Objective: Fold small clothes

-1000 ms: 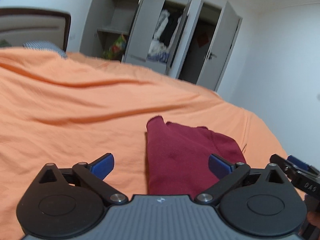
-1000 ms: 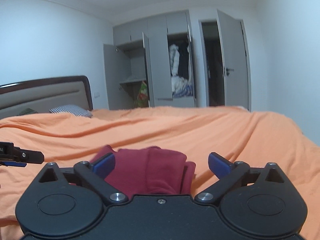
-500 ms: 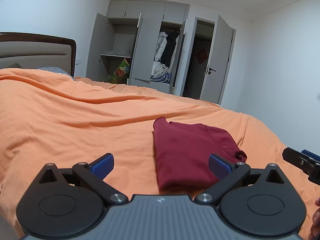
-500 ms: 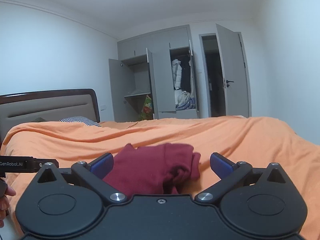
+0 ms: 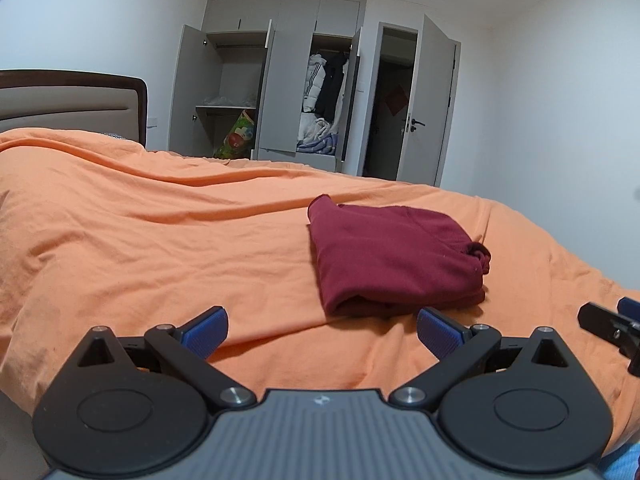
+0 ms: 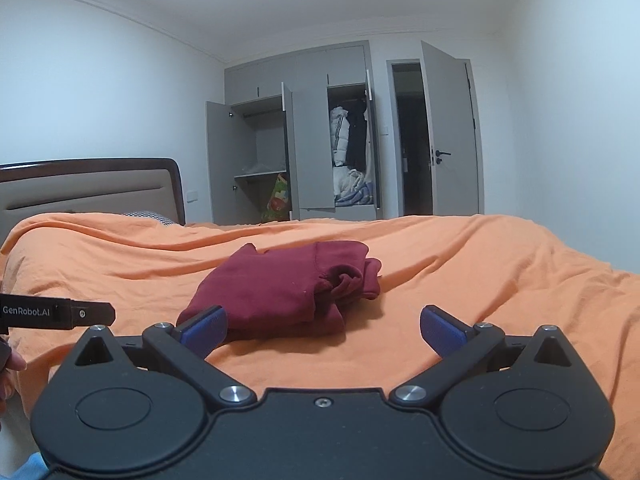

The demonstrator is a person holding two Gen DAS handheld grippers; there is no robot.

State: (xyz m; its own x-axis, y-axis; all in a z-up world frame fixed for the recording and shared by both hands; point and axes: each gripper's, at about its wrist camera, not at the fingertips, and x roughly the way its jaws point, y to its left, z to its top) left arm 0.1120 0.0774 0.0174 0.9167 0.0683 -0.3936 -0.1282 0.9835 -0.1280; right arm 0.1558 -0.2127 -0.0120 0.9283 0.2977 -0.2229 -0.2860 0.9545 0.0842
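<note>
Left gripper (image 5: pixel 322 330) and right gripper (image 6: pixel 323 330): both w/ jaws spread wide, blue pads (image 5: pixel 206 330) clear of any cloth, nothing held. Both hover just short of the maroon garment (image 5: pixel 390 258), which lies folded into a compact stack on the orange bedspread (image 5: pixel 160 248), toward the foot-side right of the bed in the left wrist view.

Handling (judgement): soft knit, light, limp; no stiffness, so it should sag from any single pinch pt. and layers may slide apart. Near edge shows a rounded fold w/ stacked layers; right end is bunched, w/ a crumpled cuff or waistband (image 6: pixel 352 280) sticking out. Best hold prob. at the near folded edge, pinching all layers together, one gripper per corner; bunched end likely needs tucking or smoothing first. Bedspread is also soft and wrinkled, so a low pinch risks catching it too.

Containers: wardrobe (image 6: pixel 308 148) at far wall, doors open; hanging coats (image 6: pixel 352 132) and a heap of pale and blue textiles (image 6: pixel 354 190) in one bay, a colourful bag (image 6: pixel 278 196) at the base of the other. Exact contents too small to tell.
</note>
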